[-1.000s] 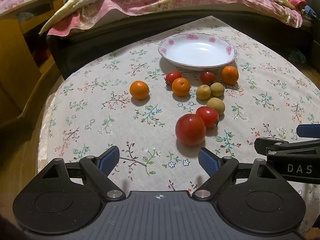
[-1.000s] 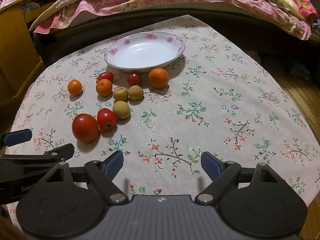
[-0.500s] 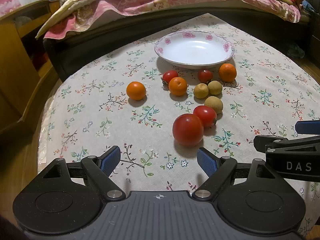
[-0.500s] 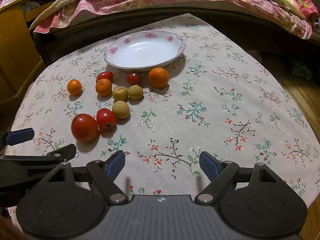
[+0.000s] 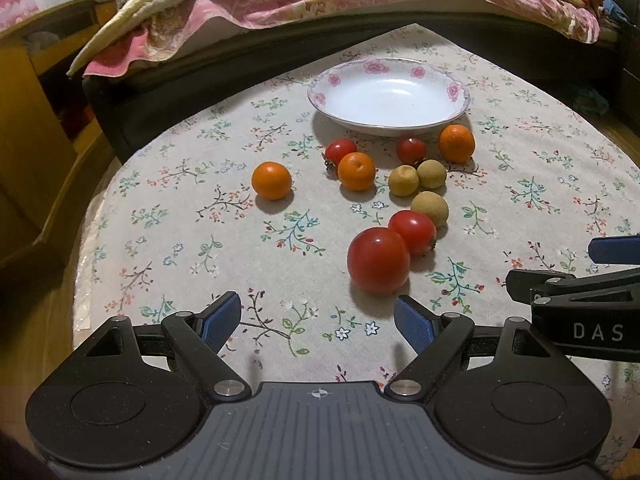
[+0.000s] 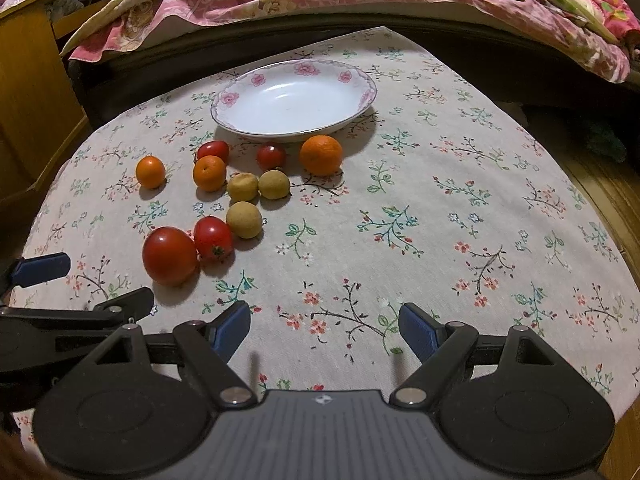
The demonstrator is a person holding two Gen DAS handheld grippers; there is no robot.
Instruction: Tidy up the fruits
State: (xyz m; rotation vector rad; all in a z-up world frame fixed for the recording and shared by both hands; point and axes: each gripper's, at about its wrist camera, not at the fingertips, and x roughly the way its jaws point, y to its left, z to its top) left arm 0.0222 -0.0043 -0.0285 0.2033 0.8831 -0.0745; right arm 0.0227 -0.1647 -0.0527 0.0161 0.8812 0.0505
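Observation:
Fruit lies loose on the floral tablecloth in front of an empty white plate (image 5: 452, 114) (image 6: 360, 110) with a pink flower rim. Nearest is a big red tomato (image 5: 378, 260) (image 6: 170, 255), touching a smaller tomato (image 5: 412, 231) (image 6: 213, 237). Behind them sit three tan round fruits (image 5: 430, 208) (image 6: 244, 219), three oranges (image 5: 272, 180) (image 6: 321, 155) and two small tomatoes (image 5: 411, 150) (image 6: 271, 156). My left gripper (image 5: 318, 320) is open just short of the big tomato. My right gripper (image 6: 325, 326) is open over bare cloth, right of the fruit.
A bed with a pink quilt (image 5: 320, 4) runs behind the round table (image 6: 500, 200). Wooden furniture (image 5: 24, 120) stands at the left and wooden floor (image 6: 612, 184) shows at the right. The right half of the cloth holds no objects.
Both grippers have edged slightly forward and left; the fruit and plate have shifted a little in view. Nothing was grasped and both stay open.

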